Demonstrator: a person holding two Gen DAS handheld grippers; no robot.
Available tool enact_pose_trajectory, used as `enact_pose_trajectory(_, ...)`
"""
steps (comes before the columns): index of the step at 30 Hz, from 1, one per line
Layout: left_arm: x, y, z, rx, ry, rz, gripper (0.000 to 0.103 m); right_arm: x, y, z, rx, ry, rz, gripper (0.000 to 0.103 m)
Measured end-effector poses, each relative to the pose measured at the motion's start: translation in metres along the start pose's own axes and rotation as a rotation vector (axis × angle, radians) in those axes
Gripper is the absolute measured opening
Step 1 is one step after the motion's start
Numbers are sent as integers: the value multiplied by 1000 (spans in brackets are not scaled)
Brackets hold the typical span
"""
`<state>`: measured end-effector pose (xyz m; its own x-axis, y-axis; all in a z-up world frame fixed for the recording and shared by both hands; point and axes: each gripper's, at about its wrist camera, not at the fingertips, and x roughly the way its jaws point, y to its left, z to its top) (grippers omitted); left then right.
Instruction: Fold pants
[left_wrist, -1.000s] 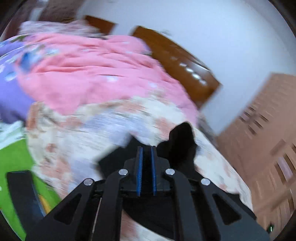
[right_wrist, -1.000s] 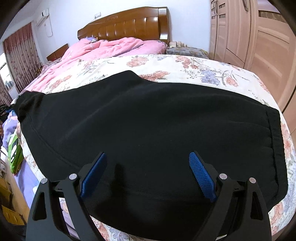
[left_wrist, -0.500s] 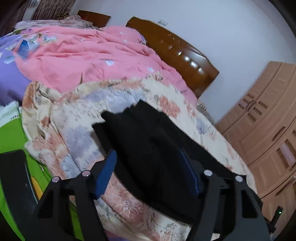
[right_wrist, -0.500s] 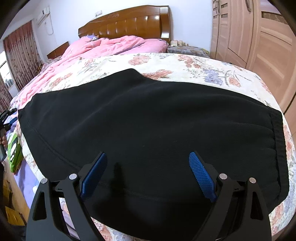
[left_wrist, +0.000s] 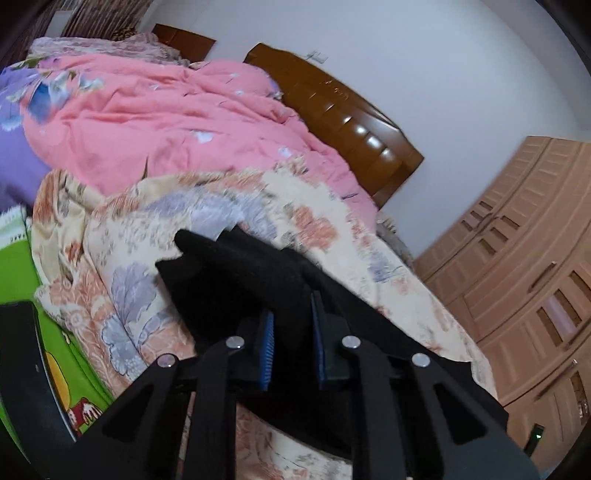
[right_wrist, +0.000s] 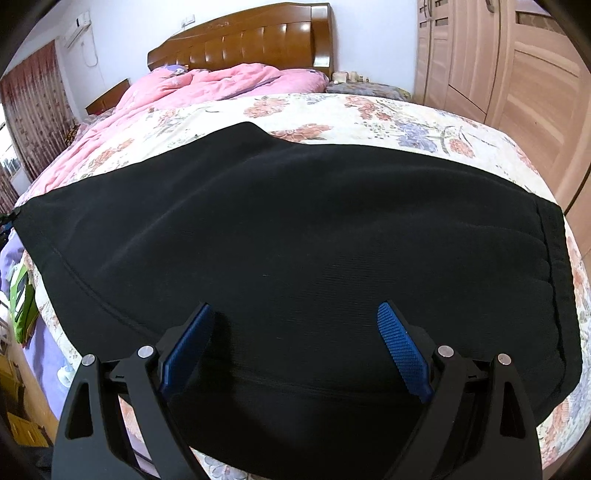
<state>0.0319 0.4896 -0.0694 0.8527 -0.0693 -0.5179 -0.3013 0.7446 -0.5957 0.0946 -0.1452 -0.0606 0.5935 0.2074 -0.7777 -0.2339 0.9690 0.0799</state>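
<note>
Black pants (right_wrist: 295, 236) lie spread across the floral bedspread, waistband at the right (right_wrist: 554, 266), leg ends at the left. In the left wrist view the leg end (left_wrist: 236, 273) bunches up in front of my left gripper (left_wrist: 291, 325), whose blue pads stand close together with black cloth between them. My right gripper (right_wrist: 295, 325) is open just above the near edge of the pants, its blue pads (right_wrist: 400, 343) wide apart and holding nothing.
A floral bedspread (right_wrist: 369, 110) covers the bed. A pink quilt (right_wrist: 221, 81) is heaped by the wooden headboard (right_wrist: 251, 40). Wooden wardrobes (right_wrist: 517, 74) stand to the right. A green item (left_wrist: 22, 266) lies off the bed's left side.
My left gripper opened half a second ago, then closed on the leg end of the pants. The right gripper has stayed open and still over the pants.
</note>
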Motion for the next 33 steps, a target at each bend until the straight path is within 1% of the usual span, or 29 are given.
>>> enact_pose_trajectory(2, 6, 4, 2, 22, 37, 42, 17, 2, 0, -2, 0, 0, 0, 87)
enact_pose_trajectory(3, 16, 12, -1, 18, 86, 63, 18, 3, 0, -3, -4, 1, -1, 88)
enact_pose_trajectory(5, 33, 25, -10, 36, 144, 134, 23, 4, 1, -4, -20, 3, -9, 88)
enact_pose_trajectory(6, 42, 31, -16, 47, 169, 161, 28, 4, 2, -4, -28, 6, -12, 88)
enact_pose_trajectory(7, 43, 35, -20, 50, 161, 156, 30, 3, 2, -3, -31, 11, -15, 87)
enact_pose_trajectory(8, 38, 36, -22, 43, 134, 145, 36, 1, 2, -2, -26, 14, -18, 87)
enact_pose_trajectory(9, 30, 33, -22, 33, 100, 184, 67, -1, 2, -1, -19, 13, -21, 87)
enact_pose_trajectory(10, 20, 28, -21, 38, 50, 235, 83, -5, 2, 1, -13, 5, -17, 87)
enact_pose_trajectory(11, 7, 20, -22, 59, -11, 262, 83, -8, 5, 5, -14, -5, -8, 88)
enact_pose_trajectory(12, -3, 11, -21, 87, -55, 280, 83, -10, 11, 10, -27, -16, 0, 88)
enact_pose_trajectory(13, -14, -7, -22, 142, -98, 293, 84, -11, 20, 16, -51, -24, 9, 88)
enact_pose_trajectory(14, -22, -30, -24, 218, -127, 286, 84, -10, 27, 21, -73, -28, 20, 88)
enact_pose_trajectory(15, -24, -58, -27, 306, -131, 263, 90, -7, 43, 29, -112, -35, 42, 88)
enact_pose_trajectory(16, -20, -79, -31, 371, -108, 239, 97, -4, 57, 36, -148, -39, 60, 88)
enact_pose_trajectory(18, -4, -114, -41, 472, -44, 219, 99, 3, 86, 46, -220, -51, 94, 88)
enact_pose_trajectory(19, 13, -132, -52, 533, 11, 227, 99, 9, 99, 49, -254, -40, 106, 88)
enact_pose_trajectory(20, 28, -143, -61, 570, 57, 236, 99, 19, 114, 50, -290, -9, 109, 88)
enact_pose_trajectory(21, 49, -152, -74, 609, 126, 244, 99, 27, 123, 48, -321, 21, 108, 88)
enact_pose_trajectory(23, 78, -156, -95, 631, 220, 272, 99, 49, 137, 36, -409, 125, 74, 89)
enact_pose_trajectory(24, 86, -154, -103, 629, 246, 277, 99, 50, 131, 30, -397, 110, 91, 90)
enact_pose_trajectory(25, 98, -150, -114, 619, 295, 283, 99, 52, 122, 28, -358, 126, 115, 93)
enact_pose_trajectory(26, 105, -146, -121, 622, 312, 304, 99, 52, 113, 27, -336, 129, 148, 93)
enact_pose_trajectory(27, 111, -142, -126, 638, 303, 319, 102, 50, 109, 24, -351, 132, 156, 93)
enact_pose_trajectory(28, 110, -138, -127, 635, 280, 311, 102, 47, 103, 20, -366, 139, 148, 92)
enact_pose_trajectory(30, 111, -131, -122, 589, 297, 300, 102, 43, 92, 19, -333, 163, 152, 92)
enact_pose_trajectory(31, 115, -134, -120, 584, 310, 313, 102, 39, 86, 18, -319, 179, 169, 92)
enact_pose_trajectory(32, 113, -140, -119, 589, 313, 340, 99, 34, 79, 17, -316, 171, 171, 92)
enact_pose_trajectory(33, 108, -150, -117, 597, 303, 368, 92, 25, 72, 18, -308, 145, 161, 92)
